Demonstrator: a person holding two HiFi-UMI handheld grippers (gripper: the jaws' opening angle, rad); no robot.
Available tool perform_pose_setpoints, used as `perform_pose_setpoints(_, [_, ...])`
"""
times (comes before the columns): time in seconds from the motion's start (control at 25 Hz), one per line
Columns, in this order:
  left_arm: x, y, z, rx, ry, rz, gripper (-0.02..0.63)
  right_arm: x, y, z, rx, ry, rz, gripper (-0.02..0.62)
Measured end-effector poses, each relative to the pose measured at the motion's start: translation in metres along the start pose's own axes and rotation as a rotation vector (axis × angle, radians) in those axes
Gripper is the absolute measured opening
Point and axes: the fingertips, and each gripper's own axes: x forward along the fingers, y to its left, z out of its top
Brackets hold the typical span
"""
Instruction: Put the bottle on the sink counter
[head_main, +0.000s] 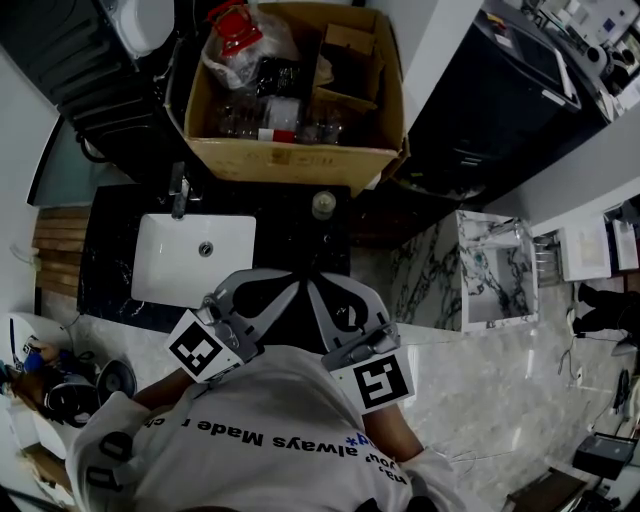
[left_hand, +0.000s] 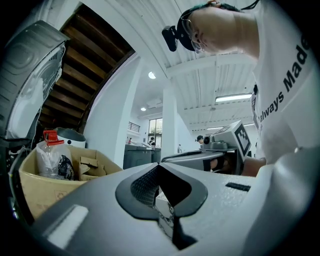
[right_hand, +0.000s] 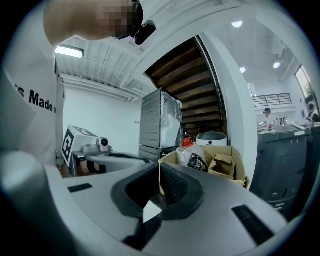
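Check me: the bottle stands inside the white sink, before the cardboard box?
No: the bottle stands on the dark counter beside the white sink, before the cardboard box, as the head view shows.

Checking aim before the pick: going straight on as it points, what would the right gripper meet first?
Probably the cardboard box, whose near corner shows just past the tips of the right gripper, jaws shut; depth is unclear.

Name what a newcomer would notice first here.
The open cardboard box, crammed full, stands beyond the black counter. Next comes the white sink, set into that counter's left half. Nearest are the left gripper and right gripper, both shut and empty, held close to the person's shirt.
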Motion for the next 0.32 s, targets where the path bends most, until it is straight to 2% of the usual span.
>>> perform_pose_setpoints(0.32, [-0.0013, 0.0001, -0.0024, -0.010, 0.004, 0.003, 0.003, -0.0006, 0.0013, -0.0008, 0.000, 0.000, -0.002, 0.014])
